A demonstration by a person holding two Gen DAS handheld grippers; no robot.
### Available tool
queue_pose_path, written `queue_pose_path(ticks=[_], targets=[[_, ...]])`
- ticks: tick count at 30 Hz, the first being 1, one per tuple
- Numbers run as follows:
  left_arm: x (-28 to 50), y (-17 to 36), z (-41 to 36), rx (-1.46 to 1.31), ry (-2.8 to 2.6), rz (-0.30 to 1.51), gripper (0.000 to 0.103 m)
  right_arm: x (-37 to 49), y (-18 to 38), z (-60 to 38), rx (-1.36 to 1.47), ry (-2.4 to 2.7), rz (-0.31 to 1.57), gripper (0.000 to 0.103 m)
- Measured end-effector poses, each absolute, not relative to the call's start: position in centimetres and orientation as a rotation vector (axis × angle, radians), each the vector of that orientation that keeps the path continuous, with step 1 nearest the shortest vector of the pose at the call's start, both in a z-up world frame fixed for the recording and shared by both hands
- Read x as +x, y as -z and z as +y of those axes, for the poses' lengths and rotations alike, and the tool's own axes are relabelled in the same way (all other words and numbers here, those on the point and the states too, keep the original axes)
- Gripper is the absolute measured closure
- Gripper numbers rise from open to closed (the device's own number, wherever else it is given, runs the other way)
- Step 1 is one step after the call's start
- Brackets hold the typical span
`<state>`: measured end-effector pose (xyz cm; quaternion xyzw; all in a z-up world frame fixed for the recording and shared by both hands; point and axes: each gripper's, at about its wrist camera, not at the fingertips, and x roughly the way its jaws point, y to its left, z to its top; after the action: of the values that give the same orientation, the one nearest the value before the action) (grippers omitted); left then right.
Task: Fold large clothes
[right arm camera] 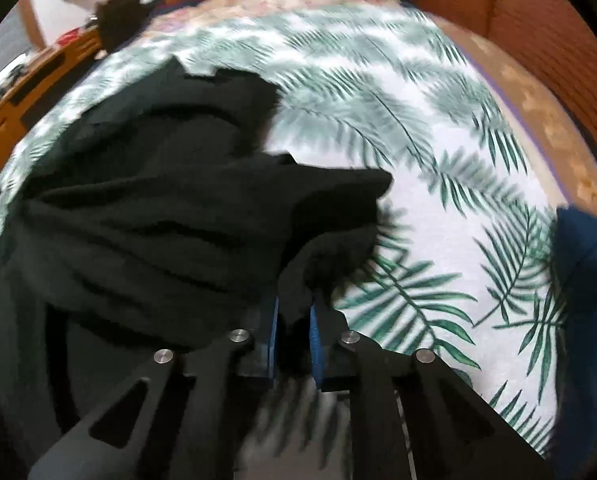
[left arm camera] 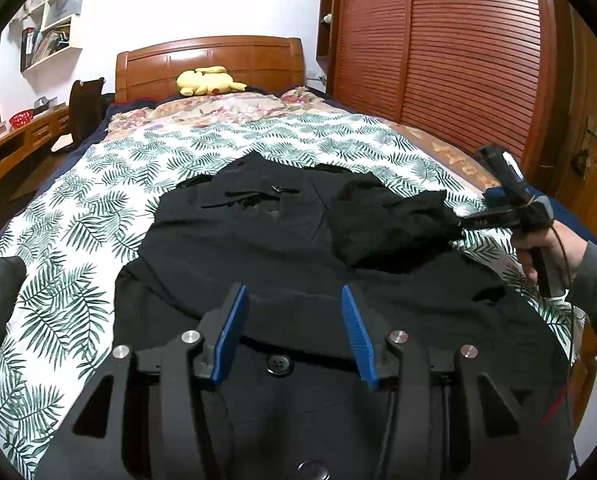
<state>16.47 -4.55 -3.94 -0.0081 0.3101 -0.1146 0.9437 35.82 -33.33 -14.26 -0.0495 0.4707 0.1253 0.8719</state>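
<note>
I see the bed [left arm camera: 98, 184] first, its leaf-print cover running away from me toward the headboard; the coat [left arm camera: 258, 240] lies spread on it, long axis along the bed, collar end far, hem end under my left gripper [left arm camera: 294, 328]; that gripper hangs over the hem, fingers spread, nothing between them. The sleeve [left arm camera: 390, 220] lies across the coat's right side, its cuff pointing out to the right; my right gripper [right arm camera: 292, 320] is pressed together on that cuff, so the right hand is the nearer one, and I judge the fold goes leftward across the body. The left view shows the whole coat; the right, blurred, shows the pinch itself.
</note>
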Motion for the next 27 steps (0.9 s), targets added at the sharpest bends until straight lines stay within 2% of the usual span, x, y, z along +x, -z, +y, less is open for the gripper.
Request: queue_pose_path(ticks=[8, 13, 22, 27], targets=[[15.0, 3.0, -1.9, -0.039, 0.204, 0.606, 0.055, 31.4, 5.8, -26.6, -0.134, -0.412, 0.779, 0.094], [14.0, 2.6, 0.3, -0.049, 0.168, 0.589, 0.055, 27.9, 3.1, -20.5, -0.182, -0.535, 0.716, 0.094], [12.3, 2.3, 4.7, -0.1, 0.115, 0.569, 0.055, 21.0, 3.7, -11.5, -0.259, -0.708, 0.707, 0.093], [11.6, 2.3, 6.4, -0.12, 0.095, 0.563, 0.055, 19.2, 5.1, -10.1, -0.248, -0.735, 0.743, 0.089]])
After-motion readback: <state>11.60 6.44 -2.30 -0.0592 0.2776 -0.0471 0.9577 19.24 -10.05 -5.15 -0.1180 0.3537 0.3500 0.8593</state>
